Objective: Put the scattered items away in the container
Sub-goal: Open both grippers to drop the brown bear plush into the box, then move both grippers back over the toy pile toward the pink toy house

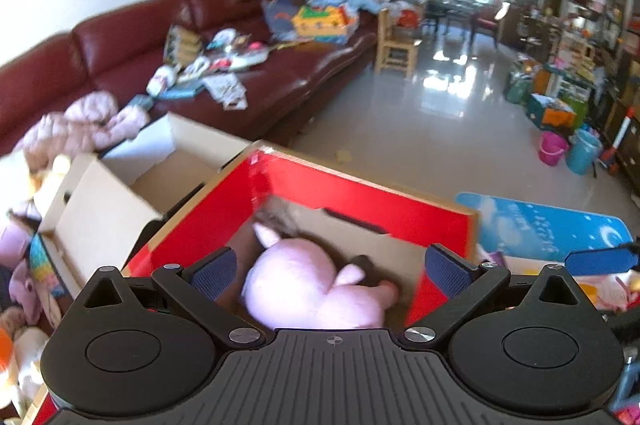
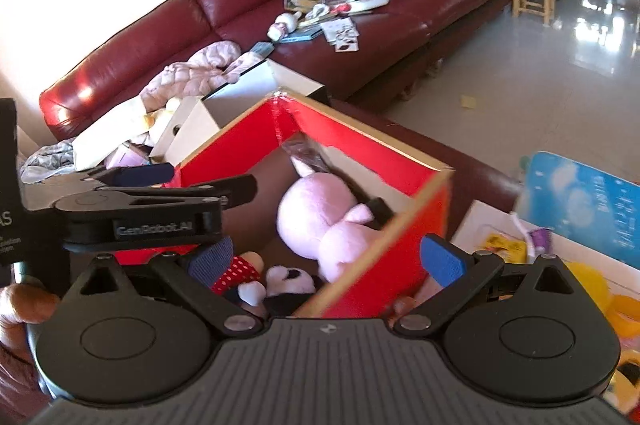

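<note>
Both rigs are matte black plastic: two round pivot housings, a ribbed grey centre plate with a tiny crosshair mark, silver screw heads on the linkage arms, textured blue pads on the fingers. The left hand-held gripper has "GenRobot.AI" embossed on its side

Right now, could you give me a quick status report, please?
Left gripper open, empty. Right gripper open, straddling red box wall. Pink plush inside. Nothing blocking.

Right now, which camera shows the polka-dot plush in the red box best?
Right wrist: the polka-dot plush lies at the red box's near corner. Left wrist shows only the pink plush; its own body hides that corner.
</note>
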`<state>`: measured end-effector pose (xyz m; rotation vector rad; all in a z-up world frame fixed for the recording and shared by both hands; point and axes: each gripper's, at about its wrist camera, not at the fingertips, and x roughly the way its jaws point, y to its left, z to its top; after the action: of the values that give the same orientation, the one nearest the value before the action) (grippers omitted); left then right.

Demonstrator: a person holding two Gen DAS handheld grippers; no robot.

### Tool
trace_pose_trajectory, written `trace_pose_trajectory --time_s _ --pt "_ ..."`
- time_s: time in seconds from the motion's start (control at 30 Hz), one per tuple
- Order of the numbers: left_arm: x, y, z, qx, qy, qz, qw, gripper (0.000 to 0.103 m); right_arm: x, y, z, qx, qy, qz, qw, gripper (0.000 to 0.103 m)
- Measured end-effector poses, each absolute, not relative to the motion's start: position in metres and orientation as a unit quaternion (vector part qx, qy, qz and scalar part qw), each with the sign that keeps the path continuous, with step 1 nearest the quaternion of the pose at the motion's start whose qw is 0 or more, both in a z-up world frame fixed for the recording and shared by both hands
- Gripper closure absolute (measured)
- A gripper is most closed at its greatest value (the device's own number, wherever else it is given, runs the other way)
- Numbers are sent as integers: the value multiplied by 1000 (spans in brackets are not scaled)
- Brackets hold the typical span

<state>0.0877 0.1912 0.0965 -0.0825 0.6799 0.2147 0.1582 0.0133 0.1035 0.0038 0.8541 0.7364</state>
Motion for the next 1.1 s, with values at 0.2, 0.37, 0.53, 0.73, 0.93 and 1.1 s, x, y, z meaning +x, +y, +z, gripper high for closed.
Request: trace_pose_trajectory --time_s 0.2,0.37,0.53,0.73,0.93,1.1 --pt "72 140 102 8 322 65 945 0 144 -51 107 20 397 300 867 3" --pt "67 92 82 52 337 25 940 0 131 -114 88 57 409 243 878 3" --pt "66 49 50 78 369 -12 926 0 126 -168 61 96 444 188 871 3" --pt "65 18 19 77 398 -42 913 0 113 -213 47 132 446 158 871 3" --pt "56 -10 -9 58 421 -82 901 0 104 -241 34 155 448 144 869 3" --pt "48 -45 -20 77 426 -119 894 0 98 -266 13 182 464 122 859 3"
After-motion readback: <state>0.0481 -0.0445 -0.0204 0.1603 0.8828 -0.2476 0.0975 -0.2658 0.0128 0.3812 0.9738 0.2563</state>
